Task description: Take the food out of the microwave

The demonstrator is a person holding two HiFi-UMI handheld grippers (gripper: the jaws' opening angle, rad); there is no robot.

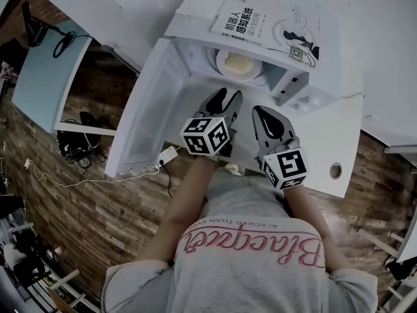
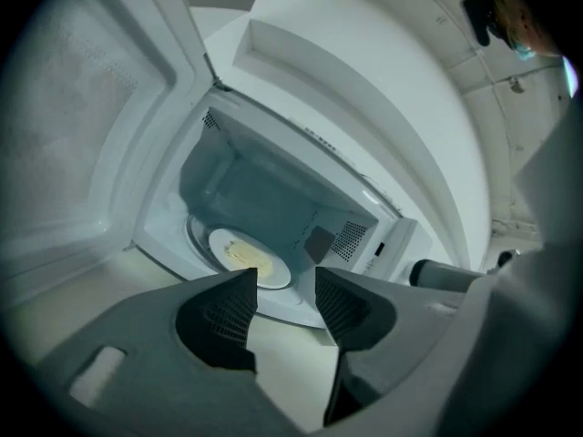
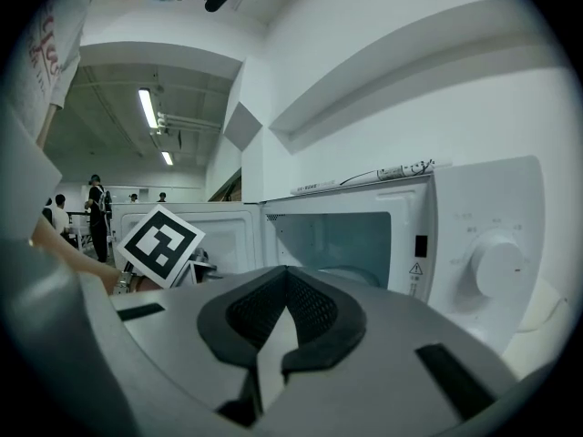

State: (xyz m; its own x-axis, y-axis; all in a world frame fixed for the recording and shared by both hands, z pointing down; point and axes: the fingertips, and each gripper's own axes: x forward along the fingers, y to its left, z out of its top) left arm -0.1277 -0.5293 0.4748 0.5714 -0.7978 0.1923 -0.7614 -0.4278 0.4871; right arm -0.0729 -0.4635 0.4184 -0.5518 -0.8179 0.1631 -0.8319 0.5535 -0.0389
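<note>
A white microwave (image 1: pixel 306 90) stands on a white table, its door (image 1: pixel 153 106) swung open to the left. Inside, on the turntable, sits a white plate with yellow food (image 1: pixel 238 64), also seen in the left gripper view as a plate of food (image 2: pixel 248 256). My left gripper (image 1: pixel 225 98) hovers just in front of the cavity opening, open and empty; its jaws (image 2: pixel 286 285) frame the plate from a short distance. My right gripper (image 1: pixel 267 117) is beside it to the right, shut with nothing held, pads together (image 3: pixel 285 280), facing the microwave's control panel (image 3: pixel 496 267).
A book (image 1: pixel 264 21) lies on top of the microwave. The table (image 1: pixel 339 142) has a cable hole at its front right. A power strip (image 1: pixel 167 155) and cables lie on the wooden floor below the door. A teal desk (image 1: pixel 42 74) stands at the left.
</note>
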